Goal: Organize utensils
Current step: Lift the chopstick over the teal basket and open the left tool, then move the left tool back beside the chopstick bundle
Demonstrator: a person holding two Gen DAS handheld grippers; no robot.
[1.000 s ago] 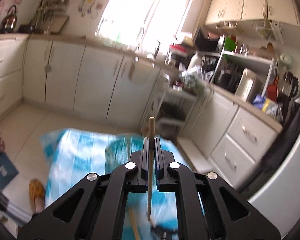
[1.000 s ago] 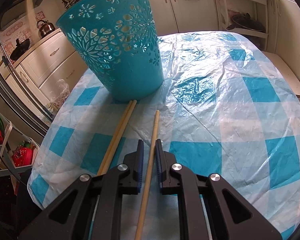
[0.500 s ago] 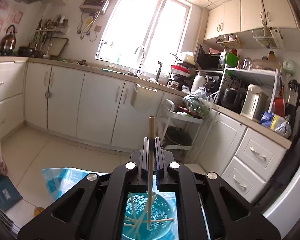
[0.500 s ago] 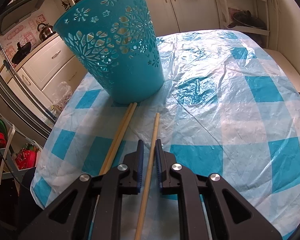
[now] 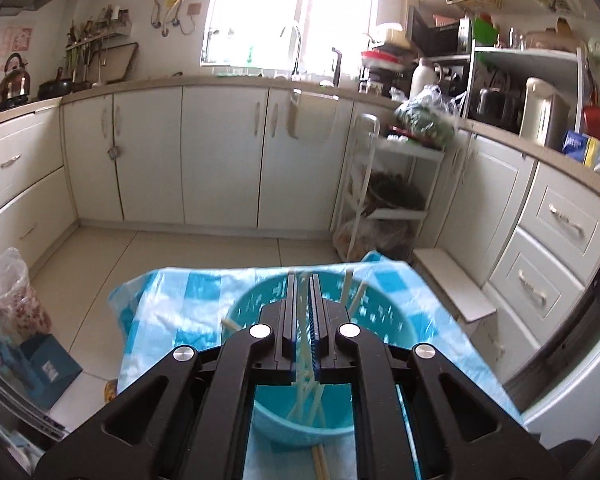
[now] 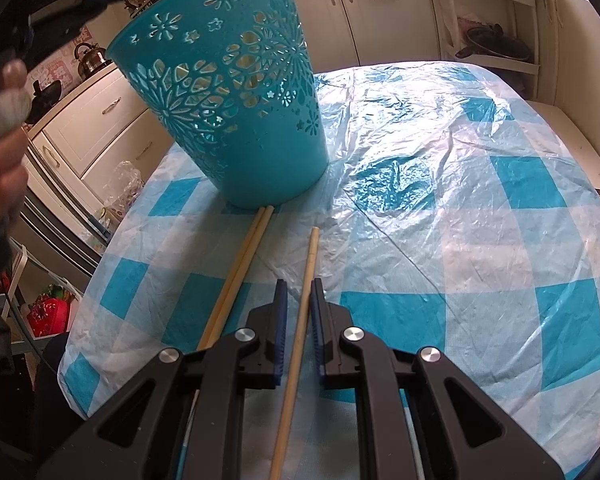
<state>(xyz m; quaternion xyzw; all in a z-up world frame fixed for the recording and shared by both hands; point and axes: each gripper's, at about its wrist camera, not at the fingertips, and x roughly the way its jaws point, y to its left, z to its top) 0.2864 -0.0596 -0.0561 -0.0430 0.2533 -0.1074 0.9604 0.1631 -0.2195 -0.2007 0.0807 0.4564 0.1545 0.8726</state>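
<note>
Left wrist view: left gripper above the teal basket, jaws slightly parted, nothing pinched; chopsticks collected inside. Right gripper, jaws spread, straddles a lone chopstick on the table, seemingly positioned for pickup; chopstick pair alongside.

Teal basket ahead of the right gripper with cut-out flower pattern, tan wooden chopsticks, blue-and-white checked tablecloth underneath, black gripper bodies with blue finger pads.

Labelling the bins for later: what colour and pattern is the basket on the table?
The basket is teal, its wall pierced with floral cut-outs; the right wrist view shows it best.
</note>
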